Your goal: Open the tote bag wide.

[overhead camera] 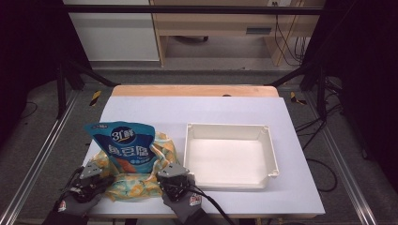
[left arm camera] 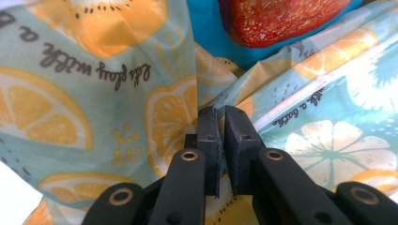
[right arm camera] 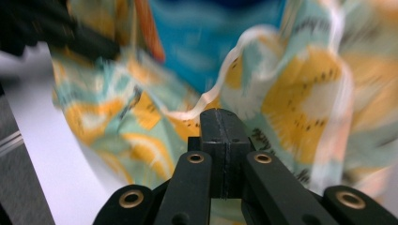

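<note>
Fruit-print bag (left arm camera: 94,70) pinched by both grippers (left (left arm camera: 220,115), right (right arm camera: 220,117)); high view adds white tray (overhead camera: 271,154)

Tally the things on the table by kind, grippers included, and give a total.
Blue snack bags: 1
Fruit-print cloth bags: 1
White trays: 1
Grippers, left gripper and right gripper: 2
Total: 5

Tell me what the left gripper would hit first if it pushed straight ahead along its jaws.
The fruit-print bag fabric at the left gripper tips; just beyond, probably the blue snack pouch, though depth is unclear.
</note>
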The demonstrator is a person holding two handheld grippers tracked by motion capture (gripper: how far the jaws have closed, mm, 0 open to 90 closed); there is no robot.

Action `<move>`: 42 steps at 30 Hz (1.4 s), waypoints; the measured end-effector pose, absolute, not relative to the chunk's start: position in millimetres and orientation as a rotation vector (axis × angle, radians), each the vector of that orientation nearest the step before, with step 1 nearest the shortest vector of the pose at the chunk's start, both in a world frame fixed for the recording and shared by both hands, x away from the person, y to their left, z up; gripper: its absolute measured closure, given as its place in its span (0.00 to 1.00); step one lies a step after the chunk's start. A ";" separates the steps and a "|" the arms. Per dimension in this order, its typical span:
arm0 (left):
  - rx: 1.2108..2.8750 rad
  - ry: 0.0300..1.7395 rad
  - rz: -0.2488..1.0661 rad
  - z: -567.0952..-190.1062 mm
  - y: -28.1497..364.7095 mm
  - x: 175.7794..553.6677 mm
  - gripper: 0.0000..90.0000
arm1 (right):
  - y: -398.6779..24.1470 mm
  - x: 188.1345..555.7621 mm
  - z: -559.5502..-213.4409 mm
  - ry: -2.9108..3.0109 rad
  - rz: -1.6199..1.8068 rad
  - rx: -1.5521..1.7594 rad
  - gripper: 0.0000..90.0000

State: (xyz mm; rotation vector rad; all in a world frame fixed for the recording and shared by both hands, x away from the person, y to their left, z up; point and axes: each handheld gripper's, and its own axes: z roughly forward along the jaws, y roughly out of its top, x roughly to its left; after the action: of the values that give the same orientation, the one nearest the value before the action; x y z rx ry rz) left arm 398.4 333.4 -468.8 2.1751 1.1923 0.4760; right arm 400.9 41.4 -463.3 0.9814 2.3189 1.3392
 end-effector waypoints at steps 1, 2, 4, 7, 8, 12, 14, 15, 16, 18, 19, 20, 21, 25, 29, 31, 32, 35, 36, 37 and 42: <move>2.176 1.194 0.476 -468.8 333.2 398.3 0.94 | 40.0 402.2 -453.1 2.287 1.369 0.979 1.00; 2.177 1.192 0.478 -468.8 333.2 398.3 0.94 | 40.0 402.2 -453.1 2.287 1.369 0.979 1.00; 2.178 1.192 0.477 -468.8 333.2 398.4 0.95 | 41.4 405.6 -442.3 2.252 1.383 0.972 1.00; 2.180 1.191 0.477 -468.7 333.2 398.4 0.95 | 44.7 409.9 -438.8 2.237 1.367 0.973 1.00; 2.179 1.192 0.476 -468.7 333.2 398.4 0.95 | 47.5 413.2 -439.7 2.234 1.328 0.994 1.00; 2.177 1.193 0.473 -468.5 333.8 398.6 0.95 | 48.8 416.5 -448.5 2.248 1.253 1.040 1.00; 2.170 1.196 0.469 -468.3 334.1 398.6 0.95 | 47.7 417.0 -455.5 2.252 1.228 1.068 1.00; 2.167 1.196 0.467 -468.0 334.2 398.4 0.95 | 46.8 417.4 -458.6 2.257 1.217 1.074 1.00; 2.166 1.195 0.466 -467.1 334.4 397.8 0.95 | 46.1 417.3 -461.2 2.262 1.212 1.082 1.00; 2.148 1.190 0.470 -463.9 335.1 396.2 0.94 | 45.8 416.1 -465.2 2.269 1.182 1.075 1.00; 2.132 1.188 0.477 -461.4 336.0 395.3 0.94 | 45.8 416.1 -465.2 2.269 1.182 1.075 1.00; 2.118 1.186 0.483 -458.4 337.1 394.4 0.94 | 46.2 415.3 -465.0 2.265 1.185 1.071 1.00; 2.094 1.185 0.491 -455.3 338.3 393.5 0.94 | 46.4 414.9 -464.6 2.263 1.186 1.066 1.00; 2.015 1.180 0.528 -434.7 343.6 391.6 0.96 | 46.5 416.2 -464.6 2.272 1.180 1.076 1.00; 1.973 1.147 0.576 -409.7 343.4 390.9 0.97 | 46.4 416.5 -464.3 2.280 1.176 1.077 1.00; 1.958 1.140 0.608 -399.5 341.8 393.9 0.97 | 46.4 416.5 -464.7 2.281 1.172 1.075 1.00; 1.952 1.147 0.617 -396.1 341.4 397.6 0.97 | 46.5 416.7 -464.8 2.283 1.171 1.074 1.00; 1.944 1.198 0.628 -397.2 344.2 415.7 0.97 | 46.2 416.5 -465.0 2.283 1.172 1.072 1.00; 1.939 1.223 0.620 -401.0 346.7 421.9 0.97 | 46.2 416.6 -465.1 2.283 1.172 1.070 1.00; 1.932 1.244 0.608 -405.7 349.8 427.1 0.98 | 46.3 416.5 -465.3 2.285 1.171 1.068 1.00; 1.915 1.291 0.586 -426.6 362.2 430.7 0.99 | 45.1 416.5 -465.5 2.287 1.183 1.060 1.00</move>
State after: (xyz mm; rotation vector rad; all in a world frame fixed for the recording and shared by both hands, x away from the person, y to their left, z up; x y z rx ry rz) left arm 430.7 362.2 -426.6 1.9148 1.2906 0.5860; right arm 416.5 45.1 -465.5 1.0600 2.2870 1.1834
